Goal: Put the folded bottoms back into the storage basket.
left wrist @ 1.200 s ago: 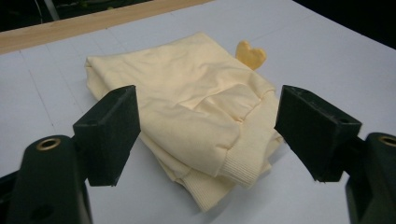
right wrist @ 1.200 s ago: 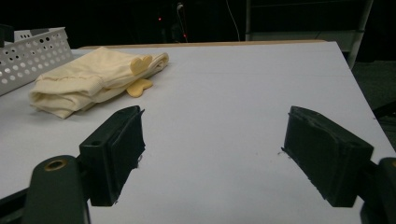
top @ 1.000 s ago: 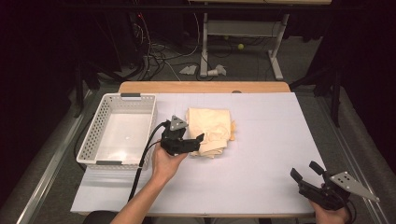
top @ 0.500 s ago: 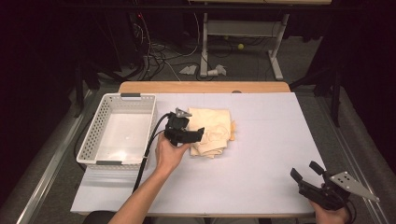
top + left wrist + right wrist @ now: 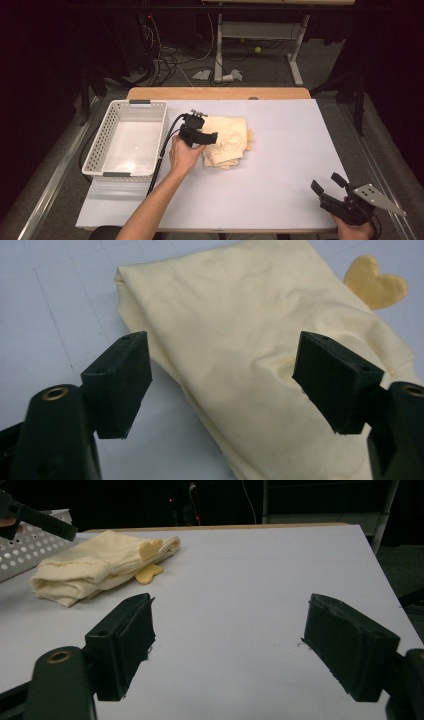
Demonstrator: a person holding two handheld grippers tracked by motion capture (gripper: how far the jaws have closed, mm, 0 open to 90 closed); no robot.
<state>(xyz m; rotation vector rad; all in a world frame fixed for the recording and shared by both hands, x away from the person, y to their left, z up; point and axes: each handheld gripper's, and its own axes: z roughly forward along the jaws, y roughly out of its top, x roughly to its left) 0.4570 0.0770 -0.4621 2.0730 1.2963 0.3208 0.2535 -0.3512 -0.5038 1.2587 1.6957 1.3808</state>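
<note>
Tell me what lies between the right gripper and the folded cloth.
Nothing: bare white table runs from the right gripper to the folded cloth, as the high view shows.

High view: fixed cam above table's near edge, looking forward & down. Left gripper view: close, just above the folded pale-yellow cloth garment [image 5: 260, 355], between its jaws. Right gripper view: low, near table's front corner, garment [image 5: 100, 565] far ahead-left. All three views share that garment [image 5: 227, 141].

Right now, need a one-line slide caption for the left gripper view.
Open left gripper poised over the edge of a folded pale yellow cloth on the white table.
</note>
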